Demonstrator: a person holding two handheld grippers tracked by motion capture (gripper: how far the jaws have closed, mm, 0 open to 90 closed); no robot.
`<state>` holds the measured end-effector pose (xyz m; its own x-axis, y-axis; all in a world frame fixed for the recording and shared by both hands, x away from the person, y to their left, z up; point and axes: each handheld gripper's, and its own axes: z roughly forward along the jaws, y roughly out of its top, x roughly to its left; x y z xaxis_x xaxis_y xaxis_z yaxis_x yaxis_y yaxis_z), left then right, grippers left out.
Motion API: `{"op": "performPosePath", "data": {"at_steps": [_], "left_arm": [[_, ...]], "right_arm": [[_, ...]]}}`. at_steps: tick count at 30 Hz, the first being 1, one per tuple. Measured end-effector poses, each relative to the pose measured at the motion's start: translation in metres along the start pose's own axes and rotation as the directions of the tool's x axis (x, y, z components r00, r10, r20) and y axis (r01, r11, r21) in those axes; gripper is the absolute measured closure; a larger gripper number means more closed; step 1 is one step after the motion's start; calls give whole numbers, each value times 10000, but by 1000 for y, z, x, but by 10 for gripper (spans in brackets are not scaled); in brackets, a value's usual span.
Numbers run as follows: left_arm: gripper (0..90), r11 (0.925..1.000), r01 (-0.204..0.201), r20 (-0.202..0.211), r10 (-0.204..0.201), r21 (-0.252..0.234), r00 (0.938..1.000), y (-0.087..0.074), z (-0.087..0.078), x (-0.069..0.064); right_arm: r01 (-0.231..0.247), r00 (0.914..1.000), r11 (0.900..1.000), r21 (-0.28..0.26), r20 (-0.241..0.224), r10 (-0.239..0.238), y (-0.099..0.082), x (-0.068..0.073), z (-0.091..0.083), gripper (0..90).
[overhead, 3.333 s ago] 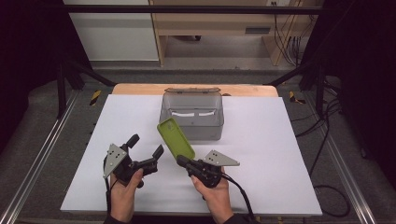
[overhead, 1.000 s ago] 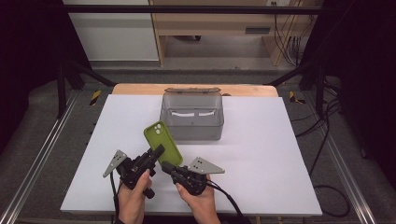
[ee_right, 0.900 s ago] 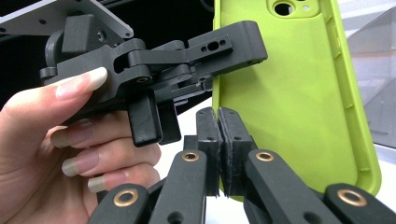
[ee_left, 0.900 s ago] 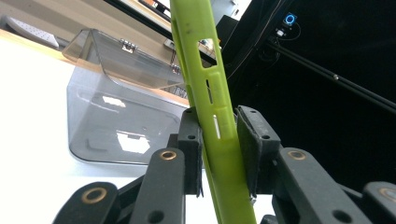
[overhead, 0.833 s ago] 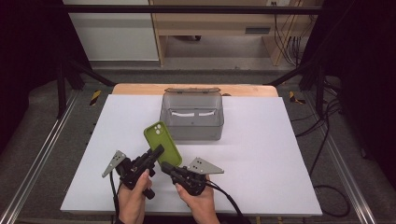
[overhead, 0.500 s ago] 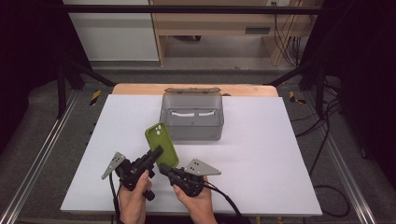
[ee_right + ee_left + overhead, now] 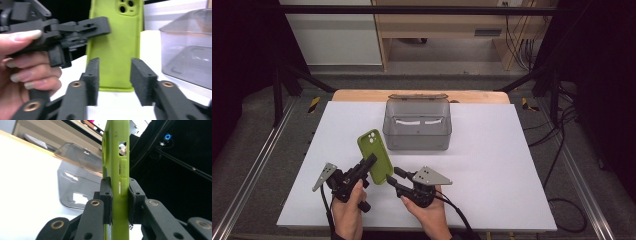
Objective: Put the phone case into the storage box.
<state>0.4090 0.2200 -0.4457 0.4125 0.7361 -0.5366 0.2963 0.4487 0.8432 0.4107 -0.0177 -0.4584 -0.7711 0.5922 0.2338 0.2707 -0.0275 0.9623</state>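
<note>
Dark room all around, with a white surface [image 7: 492, 165] sitting on a wooden top and some pale furniture and cables behind it. Most of the edges are just black, so not much to make out there.

Starting at the left: the left gripper [image 7: 371, 162] has its fingers [image 7: 107, 200] clamped on the edges of a green phone case [image 7: 374, 156]. In the left gripper view the case runs off the top and bottom of the frame, so the ends are cut off, though the side button slots and a small cutout show up fine. From above, the case stands tilted up off the surface, camera holes at the top, just left of the bin.

Next over, the right gripper [image 7: 390, 175] has just been opening; its fingers [image 7: 93, 80] stand apart with the lower end of the case visible between them but nothing pressing on it. The person's left hand [image 7: 22, 67] crowds that view and is blurry.

Further right and back is a clear grey plastic bin [image 7: 417, 124], lid hinged open behind it. Can't really tell if anything's inside; I only see pale glare or molded shapes through the wall.
</note>
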Motion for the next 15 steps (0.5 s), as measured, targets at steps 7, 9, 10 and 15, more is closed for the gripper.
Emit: {"op": "performPosePath", "data": {"at_steps": [7, 9, 10, 15], "left_arm": [[772, 9999, -159, -449, 156, -63, 9989, 5, -3, 8], [772, 9998, -195, -501, 194, -27, 9986, 5, -3, 9], [772, 9998, -200, -523, 198, -29, 9984, 5, -3, 10], [772, 9997, -230, -605, 229, 1, 9979, 5, -4, 11]], "right_arm": [[79, 9981, 9995, 318, 607, -98, 3, -10, -3, 376], [177, 9969, 9990, 405, 760, -208, 5, -13, -5, 337], [214, 9967, 9986, 481, 777, -251, 5, -15, -5, 320], [230, 9941, 9985, 506, 1043, -282, 8, -20, -9, 264]]}}
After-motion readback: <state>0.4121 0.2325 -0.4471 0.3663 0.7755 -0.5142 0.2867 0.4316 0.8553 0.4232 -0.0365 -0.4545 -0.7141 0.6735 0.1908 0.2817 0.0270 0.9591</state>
